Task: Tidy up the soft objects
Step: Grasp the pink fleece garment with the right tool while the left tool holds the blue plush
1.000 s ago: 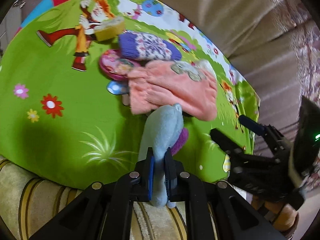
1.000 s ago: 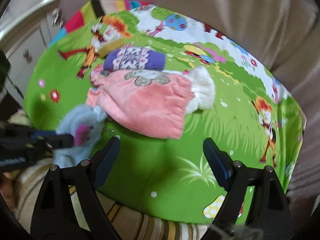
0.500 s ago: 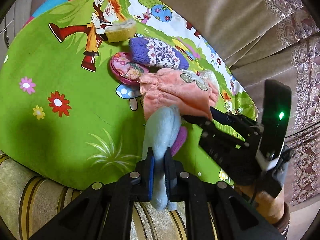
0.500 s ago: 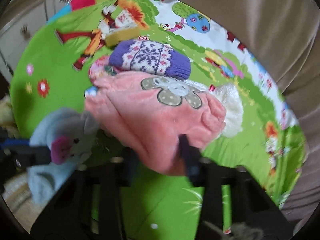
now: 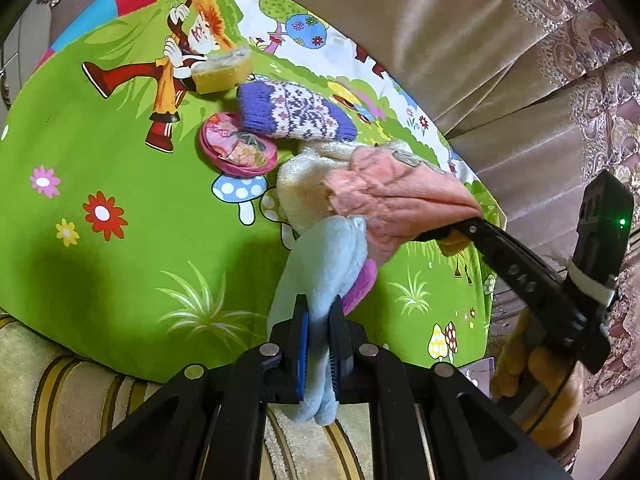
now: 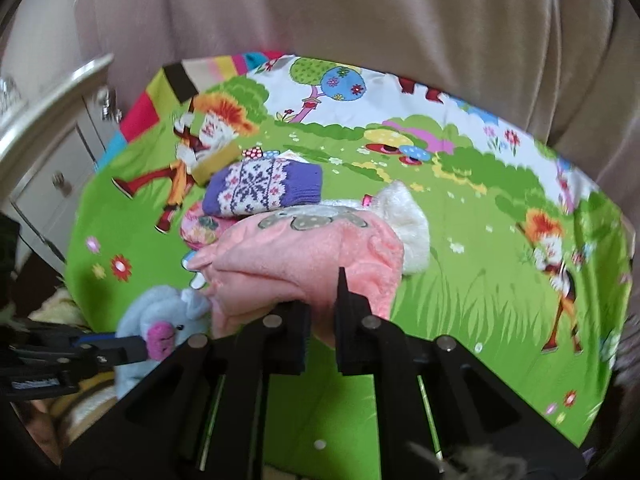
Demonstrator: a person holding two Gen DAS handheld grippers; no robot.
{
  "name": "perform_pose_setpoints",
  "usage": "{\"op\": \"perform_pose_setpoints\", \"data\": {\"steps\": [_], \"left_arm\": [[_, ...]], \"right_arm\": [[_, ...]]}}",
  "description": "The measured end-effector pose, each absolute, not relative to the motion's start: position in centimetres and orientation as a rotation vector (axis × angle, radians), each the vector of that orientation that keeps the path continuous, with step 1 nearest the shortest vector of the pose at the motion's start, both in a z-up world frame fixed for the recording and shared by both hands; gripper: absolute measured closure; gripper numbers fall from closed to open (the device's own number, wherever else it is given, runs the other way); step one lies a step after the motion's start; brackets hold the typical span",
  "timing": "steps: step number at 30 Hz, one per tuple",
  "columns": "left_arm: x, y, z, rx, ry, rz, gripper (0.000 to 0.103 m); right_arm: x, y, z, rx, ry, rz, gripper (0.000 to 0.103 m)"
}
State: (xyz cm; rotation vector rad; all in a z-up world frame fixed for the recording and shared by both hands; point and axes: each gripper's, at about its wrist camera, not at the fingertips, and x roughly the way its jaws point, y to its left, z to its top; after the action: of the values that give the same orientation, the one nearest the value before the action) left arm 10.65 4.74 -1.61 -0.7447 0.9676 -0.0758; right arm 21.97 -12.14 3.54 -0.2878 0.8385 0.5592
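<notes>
Fingers both clamped: our left gripper (image 5: 318, 322) holds the blue plush (image 5: 320, 264), right gripper (image 6: 322, 312) pinches the pink garment (image 6: 304, 254) over the green mat (image 5: 120, 248); we should lift slowly, keeping fabric from slipping

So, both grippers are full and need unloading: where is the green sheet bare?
Bare: the wide green stretch left of the round pink pouch, and the grass right of the pink fleece garment. Crowded: sponge, purple mitten, pouch and garment cluster mid-sheet.
</notes>
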Motion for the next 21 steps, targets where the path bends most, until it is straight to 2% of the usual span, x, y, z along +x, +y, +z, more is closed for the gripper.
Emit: {"op": "perform_pose_setpoints", "data": {"steps": [7,15,21], "left_arm": [[10.9,4.6,-1.6,-0.738,0.967,-0.079,0.094],[11.0,4.4,-1.6,-0.733,0.971,-0.091,0.094],[11.0,3.9,-1.5,-0.724,0.973,-0.097,0.094]], "right_arm": [[22.6,-16.0,4.0,-0.087,0.939,0.571,0.091],[21.4,-19.6,0.5,-0.066,1.127,0.521,0.09],[21.4,-22.3,0.8,-0.007,1.083,0.498,0.09]]}}
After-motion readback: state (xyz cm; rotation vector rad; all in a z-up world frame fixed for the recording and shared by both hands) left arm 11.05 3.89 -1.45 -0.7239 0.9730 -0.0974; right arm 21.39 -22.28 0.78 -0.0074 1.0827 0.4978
